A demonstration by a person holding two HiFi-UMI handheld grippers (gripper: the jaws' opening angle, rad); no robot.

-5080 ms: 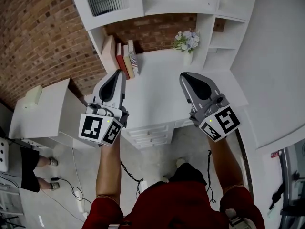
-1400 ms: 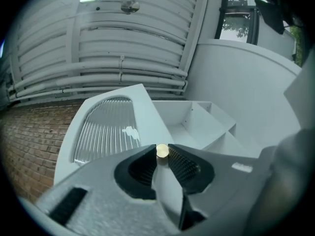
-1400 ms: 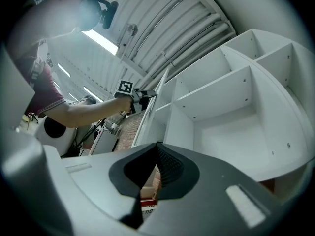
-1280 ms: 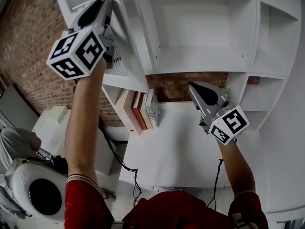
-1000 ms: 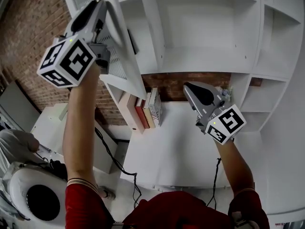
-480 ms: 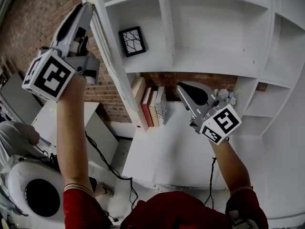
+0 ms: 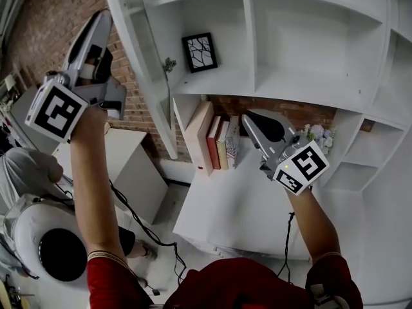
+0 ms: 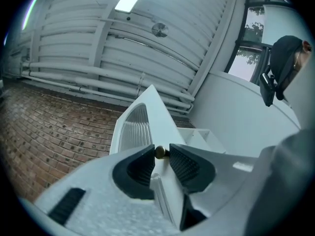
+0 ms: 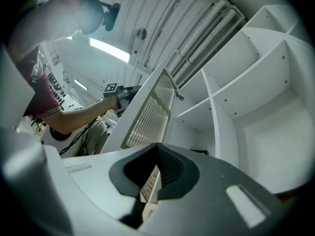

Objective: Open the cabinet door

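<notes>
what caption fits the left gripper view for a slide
Left gripper, jaws shut on the brass knob of the open white cabinet door

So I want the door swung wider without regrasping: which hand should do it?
Left. The left tool is closed on the brass knob of the cabinet door, which stands open; the right tool is shut, empty, apart from the door.

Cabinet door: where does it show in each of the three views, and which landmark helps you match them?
Head view: the cabinet door runs edge-on down the upper left.
Left gripper view: the door stands at centre, its knob clamped between the jaws.
Right gripper view: the door is left of centre, ribbed glass showing.
Shared landmark: the white shelves, right of the door everywhere.
</notes>
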